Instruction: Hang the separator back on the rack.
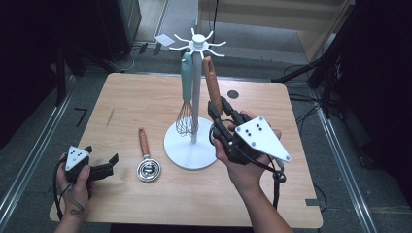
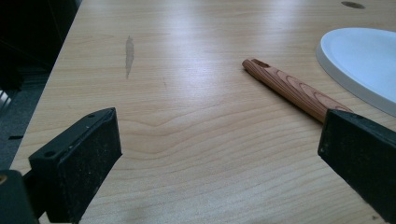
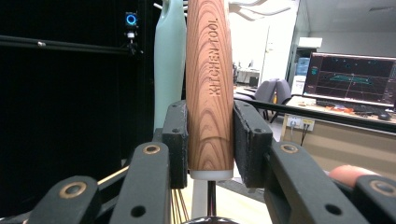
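Observation:
A white utensil stand (image 1: pixel 195 97) with hooks on top stands mid-table on a round base (image 2: pixel 369 60). From it hangs a teal-handled whisk (image 1: pixel 186 90), whose handle (image 3: pixel 169 60) is upright. My right gripper (image 1: pixel 219 116) is shut on the lower end of a wooden handle (image 3: pixel 209 84) marked "KITCHEN TOOL", held upright beside the stand's pole with its top (image 1: pixel 211 77) near the hooks. A wood-handled metal scoop (image 1: pixel 146 160) lies flat left of the base. My left gripper (image 1: pixel 106 169) rests open near the front left edge, its jaws wide apart, with the scoop's handle (image 2: pixel 294 88) ahead to the right.
The wooden table (image 1: pixel 136 102) has a small dark round hole (image 1: pixel 233 94) behind the stand and a grey scuff (image 2: pixel 129 53) on its left part. Cables and dark frames lie on the floor around it. A lit monitor (image 3: pixel 350 74) stands far off.

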`<state>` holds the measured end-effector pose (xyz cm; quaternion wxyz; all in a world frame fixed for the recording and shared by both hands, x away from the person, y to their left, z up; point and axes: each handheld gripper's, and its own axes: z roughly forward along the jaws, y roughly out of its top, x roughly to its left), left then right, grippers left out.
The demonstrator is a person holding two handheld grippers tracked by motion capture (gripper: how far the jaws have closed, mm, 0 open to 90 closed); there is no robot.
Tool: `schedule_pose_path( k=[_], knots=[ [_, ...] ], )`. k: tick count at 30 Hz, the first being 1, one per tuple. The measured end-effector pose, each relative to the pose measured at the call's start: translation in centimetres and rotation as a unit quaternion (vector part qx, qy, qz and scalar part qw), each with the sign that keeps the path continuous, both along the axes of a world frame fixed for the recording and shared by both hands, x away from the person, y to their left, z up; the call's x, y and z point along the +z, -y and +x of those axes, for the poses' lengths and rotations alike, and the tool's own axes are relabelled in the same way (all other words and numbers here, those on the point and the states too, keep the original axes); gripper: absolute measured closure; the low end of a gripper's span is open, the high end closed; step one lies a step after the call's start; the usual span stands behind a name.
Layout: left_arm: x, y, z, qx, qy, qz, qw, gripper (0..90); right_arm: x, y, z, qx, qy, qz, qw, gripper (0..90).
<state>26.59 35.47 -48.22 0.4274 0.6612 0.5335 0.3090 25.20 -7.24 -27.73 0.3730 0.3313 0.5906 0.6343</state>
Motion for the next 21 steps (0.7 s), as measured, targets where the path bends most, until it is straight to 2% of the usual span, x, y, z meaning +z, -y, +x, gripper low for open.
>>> schedule_pose_path(
  k=[6,21],
  knots=[
    [0.00,0.00,0.01,0.000,0.000,0.000,1.0000,0.0,-0.03,-0.44,-0.09,-0.013,0.008,-0.007,0.9999,70.5],
    [0.00,0.00,0.00,0.000,0.000,0.001,1.0000,0.0,-0.33,-0.99,0.31,-0.034,0.002,-0.023,0.9992,70.5]
  ],
)
